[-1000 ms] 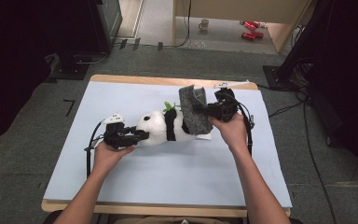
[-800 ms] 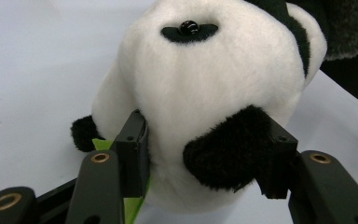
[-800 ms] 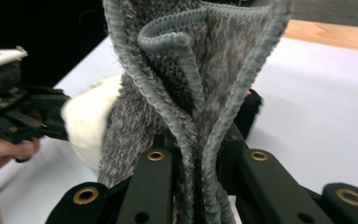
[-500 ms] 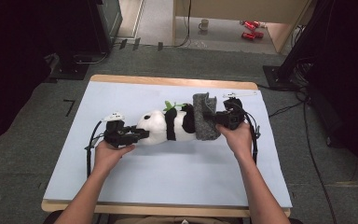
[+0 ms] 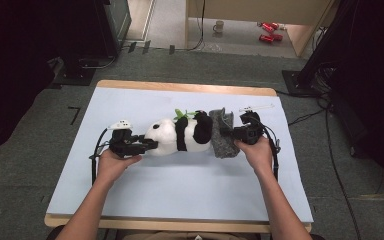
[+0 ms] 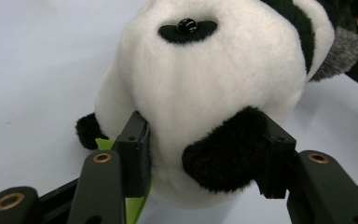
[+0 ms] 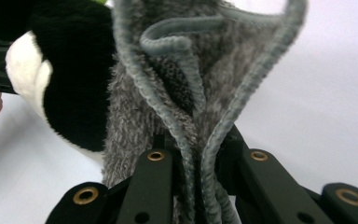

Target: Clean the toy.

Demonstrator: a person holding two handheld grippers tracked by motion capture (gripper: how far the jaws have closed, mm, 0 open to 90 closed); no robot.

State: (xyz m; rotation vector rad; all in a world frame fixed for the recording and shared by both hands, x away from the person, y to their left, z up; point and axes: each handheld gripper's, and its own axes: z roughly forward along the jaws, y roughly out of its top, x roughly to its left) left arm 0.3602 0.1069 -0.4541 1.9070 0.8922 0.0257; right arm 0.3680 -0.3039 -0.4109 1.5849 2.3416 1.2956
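Mid-step: dressing plush panda [image 5: 180, 136] lying on its side mid-table on light blue mat [image 5: 180, 200]. Left gripper [image 6: 205, 154] clamped on panda's head. Right gripper [image 7: 196, 154] pinching grey fleece garment [image 5: 223, 134] at panda's rear end. Next, prob.: spread garment opening, slide over legs w/o dragging the toy.

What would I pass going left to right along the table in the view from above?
Left gripper → toy panda → grey fleece cloth → right gripper, closed on the cloth's edge.
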